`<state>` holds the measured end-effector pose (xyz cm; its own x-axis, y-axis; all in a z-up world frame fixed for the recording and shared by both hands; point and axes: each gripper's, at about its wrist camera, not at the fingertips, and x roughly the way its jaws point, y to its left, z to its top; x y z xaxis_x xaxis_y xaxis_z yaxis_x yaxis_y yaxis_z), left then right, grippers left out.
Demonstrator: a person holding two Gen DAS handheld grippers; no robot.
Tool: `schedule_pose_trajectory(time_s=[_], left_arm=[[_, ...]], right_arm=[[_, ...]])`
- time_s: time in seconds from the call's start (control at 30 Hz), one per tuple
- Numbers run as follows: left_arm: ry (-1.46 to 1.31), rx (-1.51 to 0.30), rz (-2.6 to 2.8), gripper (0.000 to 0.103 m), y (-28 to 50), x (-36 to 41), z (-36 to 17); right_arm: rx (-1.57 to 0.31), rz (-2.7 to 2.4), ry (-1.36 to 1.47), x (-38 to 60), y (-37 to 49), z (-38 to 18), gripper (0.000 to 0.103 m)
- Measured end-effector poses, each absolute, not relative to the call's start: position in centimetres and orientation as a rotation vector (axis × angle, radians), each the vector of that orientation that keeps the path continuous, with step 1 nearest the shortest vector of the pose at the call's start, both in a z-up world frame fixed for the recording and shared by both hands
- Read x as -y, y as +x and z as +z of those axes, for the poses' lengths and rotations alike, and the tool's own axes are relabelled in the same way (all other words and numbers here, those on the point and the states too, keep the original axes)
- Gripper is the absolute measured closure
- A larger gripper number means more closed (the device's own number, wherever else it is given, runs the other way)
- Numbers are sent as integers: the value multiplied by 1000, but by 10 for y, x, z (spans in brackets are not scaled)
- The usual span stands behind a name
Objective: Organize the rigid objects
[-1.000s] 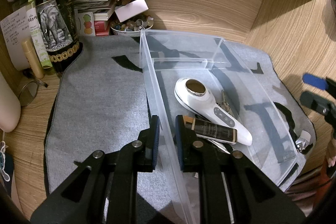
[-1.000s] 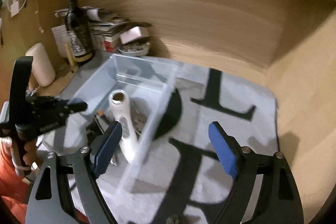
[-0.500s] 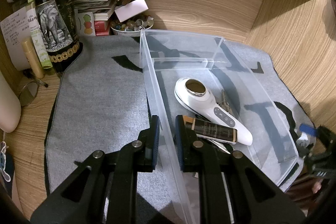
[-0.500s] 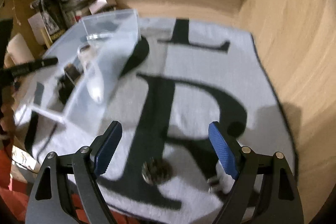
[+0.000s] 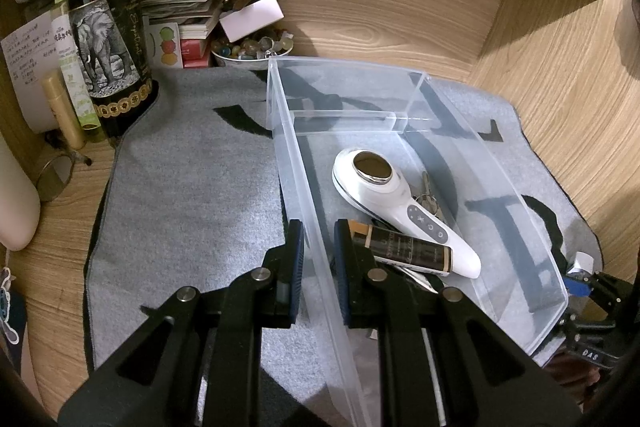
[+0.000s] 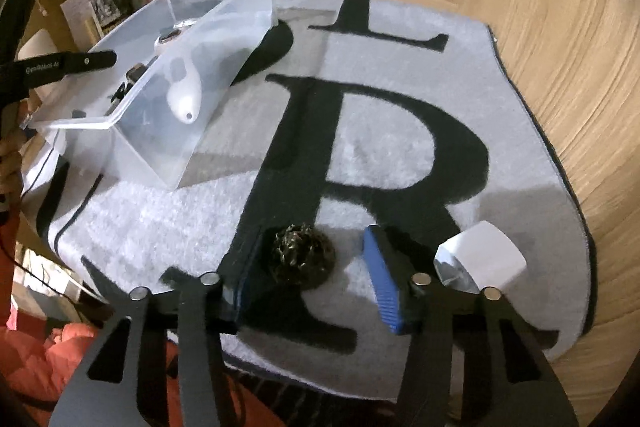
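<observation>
My left gripper [image 5: 319,247] is shut on the left wall of a clear plastic bin [image 5: 516,195], one pad on each side of it. Inside the bin lie a white handheld device [image 5: 384,195], some keys [image 5: 428,199] and a dark tube [image 5: 404,251]. My right gripper [image 6: 312,287] hangs low over the near corner of the mat. Its jaws are closing around a dark knobbly round thing [image 6: 300,259]. The blue right pad [image 6: 382,287] stands a little apart from it. The bin [image 6: 160,131] sits at the left of that view.
A grey mat with black letters [image 6: 400,131] covers the wooden desk. A small white object [image 6: 480,259] lies right of my right gripper. A wine bottle [image 5: 108,27], a bowl of stones [image 5: 248,47], stacked papers and a small mirror [image 5: 54,179] crowd the back left. Wooden walls close in behind and on the right.
My right gripper has sunk toward the mat's near corner and its jaws have narrowed around the dark round thing. The left gripper and the bin have not moved.
</observation>
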<state>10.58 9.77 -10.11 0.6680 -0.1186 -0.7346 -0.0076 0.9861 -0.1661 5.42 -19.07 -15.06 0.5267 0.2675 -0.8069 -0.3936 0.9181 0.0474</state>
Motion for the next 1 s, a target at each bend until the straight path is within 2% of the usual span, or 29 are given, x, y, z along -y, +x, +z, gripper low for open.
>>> schedule_pose_trajectory(time_s=[0.27, 1.0], left_arm=[[-165, -837, -64, 89, 106, -98, -101], [-165, -839, -63, 88, 105, -100, -100]], right_arm=[[-880, 394, -136, 188, 59, -134, 72], [-557, 540, -195, 124, 91, -44, 75]])
